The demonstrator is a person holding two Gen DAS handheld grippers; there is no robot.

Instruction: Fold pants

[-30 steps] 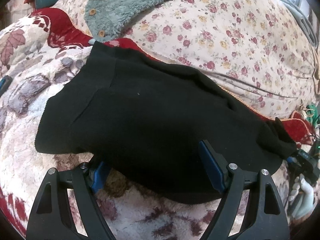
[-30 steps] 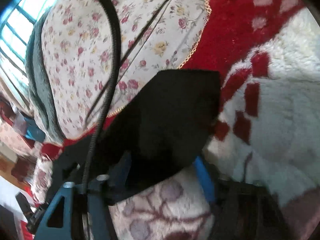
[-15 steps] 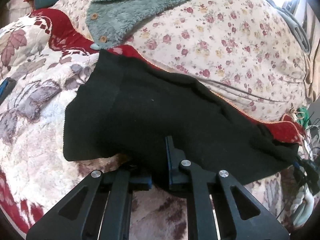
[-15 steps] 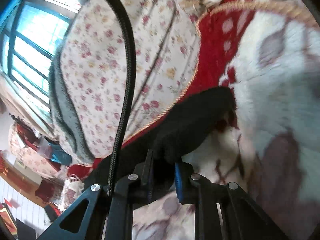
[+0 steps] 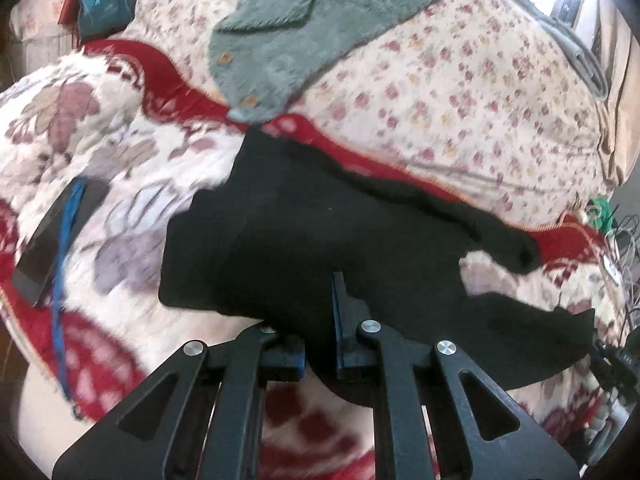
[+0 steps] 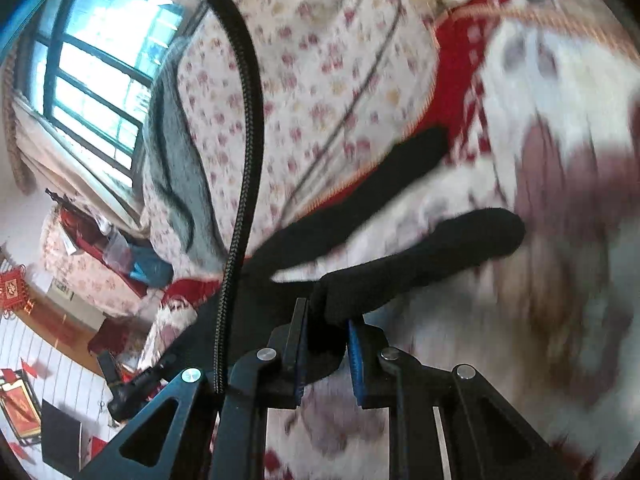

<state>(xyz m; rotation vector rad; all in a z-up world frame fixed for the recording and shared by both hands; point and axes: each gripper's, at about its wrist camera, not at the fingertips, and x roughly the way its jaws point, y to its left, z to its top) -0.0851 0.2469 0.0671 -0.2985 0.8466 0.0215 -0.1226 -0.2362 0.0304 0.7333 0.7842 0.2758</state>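
Pants (image 5: 320, 240) now lifted off blanket (image 5: 120, 184), phone (image 5: 52, 240) alongside

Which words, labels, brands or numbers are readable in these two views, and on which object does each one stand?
None can be read.
Teal bag: a pale "Y"-like mark, blurred, perhaps no letter.
Red wall hanging: gold marks, too small.
Black pants: no label visible.

A plush white blanket (image 5: 120, 168) with red and mauve flower patterns covers the bed. Black fabric pants (image 5: 320, 240) lie spread on it. A dark flat phone (image 5: 44, 252) with a blue cord rests nearby. A cream rose-print quilt (image 5: 460, 92) is heaped behind.
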